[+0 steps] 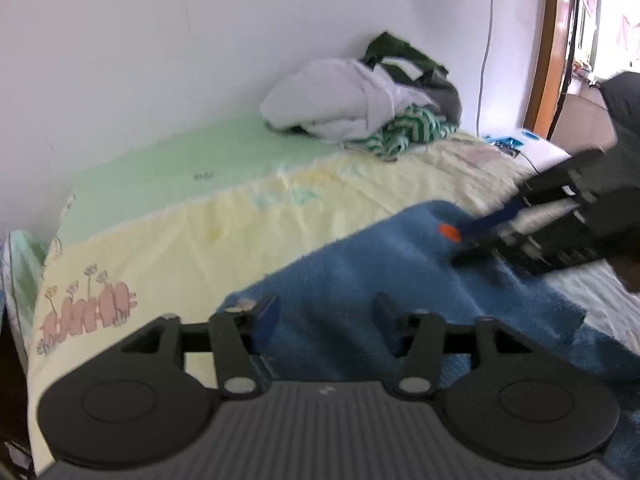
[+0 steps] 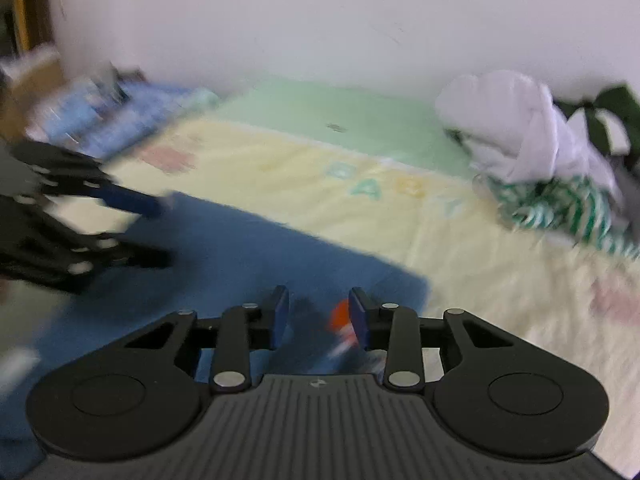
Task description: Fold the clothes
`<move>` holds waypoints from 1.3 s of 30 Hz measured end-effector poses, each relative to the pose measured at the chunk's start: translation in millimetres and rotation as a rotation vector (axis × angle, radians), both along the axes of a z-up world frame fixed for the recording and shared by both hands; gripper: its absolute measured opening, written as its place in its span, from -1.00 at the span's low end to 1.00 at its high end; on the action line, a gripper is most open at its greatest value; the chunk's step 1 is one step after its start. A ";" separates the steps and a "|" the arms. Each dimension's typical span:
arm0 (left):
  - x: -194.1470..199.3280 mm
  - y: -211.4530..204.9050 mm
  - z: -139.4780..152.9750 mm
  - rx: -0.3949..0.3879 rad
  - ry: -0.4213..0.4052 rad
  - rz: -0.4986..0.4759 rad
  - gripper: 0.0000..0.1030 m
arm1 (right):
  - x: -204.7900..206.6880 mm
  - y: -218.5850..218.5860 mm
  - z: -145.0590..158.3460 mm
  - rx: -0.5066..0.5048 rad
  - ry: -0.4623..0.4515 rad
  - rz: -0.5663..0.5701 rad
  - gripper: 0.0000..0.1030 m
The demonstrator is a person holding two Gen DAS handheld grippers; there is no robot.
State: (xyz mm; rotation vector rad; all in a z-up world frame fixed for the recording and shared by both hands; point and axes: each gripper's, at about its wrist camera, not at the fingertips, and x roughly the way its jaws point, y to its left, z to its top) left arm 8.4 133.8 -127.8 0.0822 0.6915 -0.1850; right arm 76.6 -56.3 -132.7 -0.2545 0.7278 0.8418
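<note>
A blue fleecy garment [image 1: 360,272] lies spread on the bed; it also shows in the right wrist view [image 2: 248,248], with a small orange patch [image 2: 340,314] on it. My left gripper [image 1: 326,316] is open, its jaws apart over the garment's near left edge. My right gripper [image 2: 319,312] is open just above the garment near its far right corner, the orange patch between its fingers. The right gripper also shows in the left wrist view [image 1: 464,246], blurred, over the cloth. The left gripper shows in the right wrist view [image 2: 164,232], blurred.
A yellow and green baby blanket [image 1: 240,208] covers the bed against a white wall. A pile of white, green and striped clothes [image 1: 368,100] sits at the far end. Blue folded items [image 2: 100,120] lie at the bed's other end. A doorway [image 1: 580,40] is right.
</note>
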 end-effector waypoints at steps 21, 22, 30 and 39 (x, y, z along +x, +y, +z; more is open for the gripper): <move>15.4 50.8 -25.1 -0.339 0.162 0.219 0.20 | 55.3 -32.7 -28.4 0.233 0.229 -0.361 -0.01; 17.7 54.6 -27.7 -0.387 0.171 0.240 0.19 | 58.3 -29.1 -28.9 0.235 0.238 -0.352 -0.02; 33.8 58.4 -29.2 -0.381 0.137 0.263 -0.60 | 67.4 -17.1 -31.7 0.190 0.181 -0.307 -0.65; 52.0 60.0 -39.2 -0.330 0.095 0.259 -0.60 | 82.3 -3.2 -50.3 0.205 0.049 -0.318 -0.62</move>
